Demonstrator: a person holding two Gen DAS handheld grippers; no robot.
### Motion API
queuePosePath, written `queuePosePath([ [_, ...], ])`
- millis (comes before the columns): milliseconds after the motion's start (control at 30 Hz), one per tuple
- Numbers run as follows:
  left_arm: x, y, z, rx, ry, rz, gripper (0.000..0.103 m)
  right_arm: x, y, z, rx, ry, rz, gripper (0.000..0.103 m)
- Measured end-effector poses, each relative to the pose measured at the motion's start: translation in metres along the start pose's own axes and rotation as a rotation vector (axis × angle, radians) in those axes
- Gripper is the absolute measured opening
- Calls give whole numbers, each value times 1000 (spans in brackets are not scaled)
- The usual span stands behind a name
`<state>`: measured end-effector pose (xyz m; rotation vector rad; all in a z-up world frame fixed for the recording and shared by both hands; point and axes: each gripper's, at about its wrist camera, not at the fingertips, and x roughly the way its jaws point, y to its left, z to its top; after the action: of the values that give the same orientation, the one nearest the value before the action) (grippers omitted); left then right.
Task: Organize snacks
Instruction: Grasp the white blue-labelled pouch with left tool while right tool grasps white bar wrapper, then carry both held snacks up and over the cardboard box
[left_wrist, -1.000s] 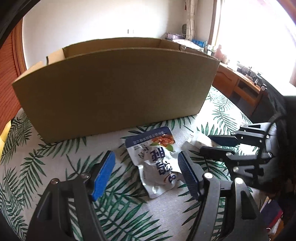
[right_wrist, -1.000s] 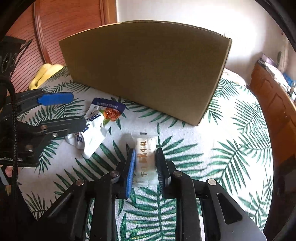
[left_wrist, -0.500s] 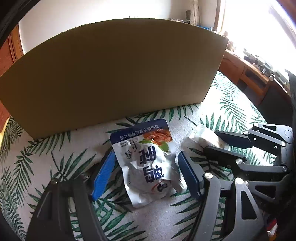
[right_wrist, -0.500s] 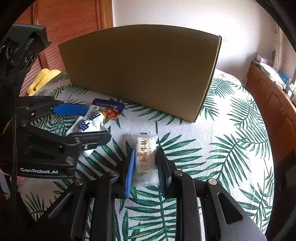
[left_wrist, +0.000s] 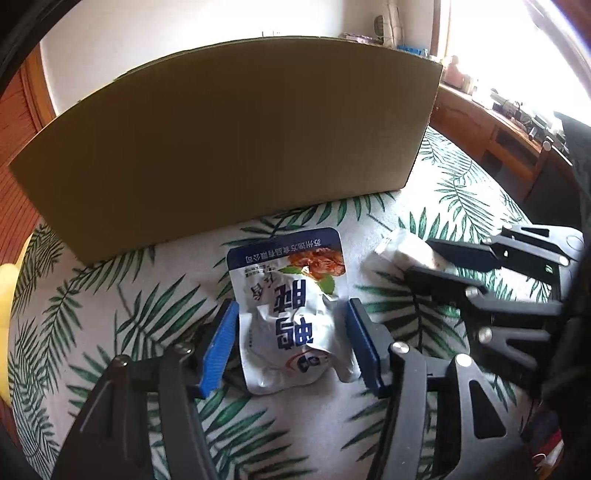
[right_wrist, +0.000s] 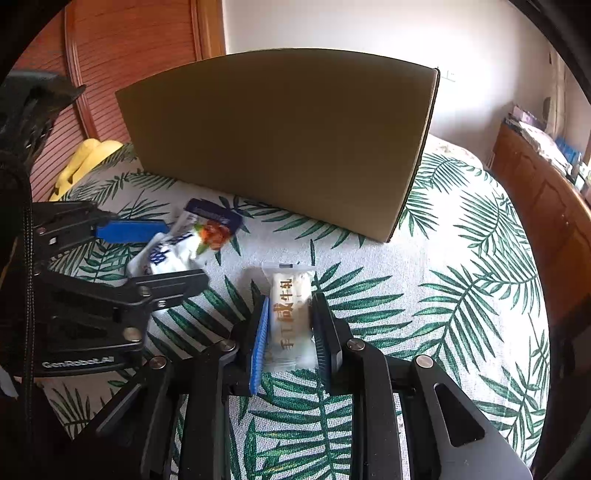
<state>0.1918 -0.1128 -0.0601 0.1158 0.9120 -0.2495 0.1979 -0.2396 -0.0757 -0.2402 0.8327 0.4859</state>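
Box (left_wrist: 229, 147) wall ahead | L hand-held gripper (left_wrist: 291, 343) closing round pouch (left_wrist: 291, 314) | R hand-held gripper (right_wrist: 290, 332) clamps bar (right_wrist: 290, 317)

Tall cardboard box (right_wrist: 280, 140) stood as wall close ahead of both grippers, blocking forward path. Leaf-print tablecloth (right_wrist: 461, 280) lay bare to right of box corner: free passage there. Yellow object (right_wrist: 86, 158) lay at far left edge. Wooden cabinet (right_wrist: 546, 206) bounded right side.

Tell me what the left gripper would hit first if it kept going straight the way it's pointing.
Probably the silver snack pouch, already between the closing jaws of the left gripper, then the leaf-print cloth under it.
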Motion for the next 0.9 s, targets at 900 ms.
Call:
queuePosePath([
  [900,-103,48,-20,-67,-213,8,58,-49,2,4,59,-182,-70,19],
])
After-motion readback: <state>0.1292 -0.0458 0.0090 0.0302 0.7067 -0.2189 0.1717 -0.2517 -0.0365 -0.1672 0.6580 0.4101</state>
